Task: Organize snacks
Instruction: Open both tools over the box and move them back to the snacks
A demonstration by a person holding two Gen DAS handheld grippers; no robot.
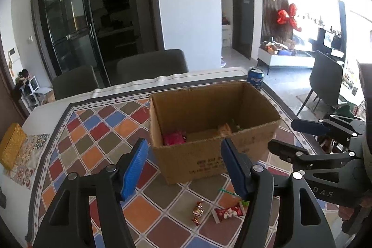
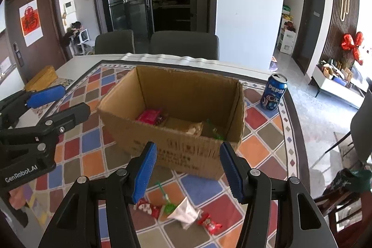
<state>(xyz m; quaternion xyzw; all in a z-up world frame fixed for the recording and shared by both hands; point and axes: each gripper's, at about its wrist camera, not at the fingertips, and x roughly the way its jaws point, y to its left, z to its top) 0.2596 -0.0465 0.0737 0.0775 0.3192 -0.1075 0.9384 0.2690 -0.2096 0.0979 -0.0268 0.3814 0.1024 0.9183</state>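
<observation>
The box (image 2: pixel 186 150) is brown corrugated cardboard, matt, with rough torn edges. Beside the box, the can (image 2: pixel 274 92) is glossy printed metal. The cloth (image 2: pixel 258 145) under the box looks woven and matt. In front of the box, the snack wrappers (image 2: pixel 209 223) are shiny, crinkled foil. The gripper pads (image 2: pixel 232 176) are ribbed blue plastic on smooth black arms.

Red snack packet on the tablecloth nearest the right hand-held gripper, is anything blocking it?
Nothing visible blocks the red snack packet; the right hand-held gripper hangs open above it, beside a white wrapper.
</observation>
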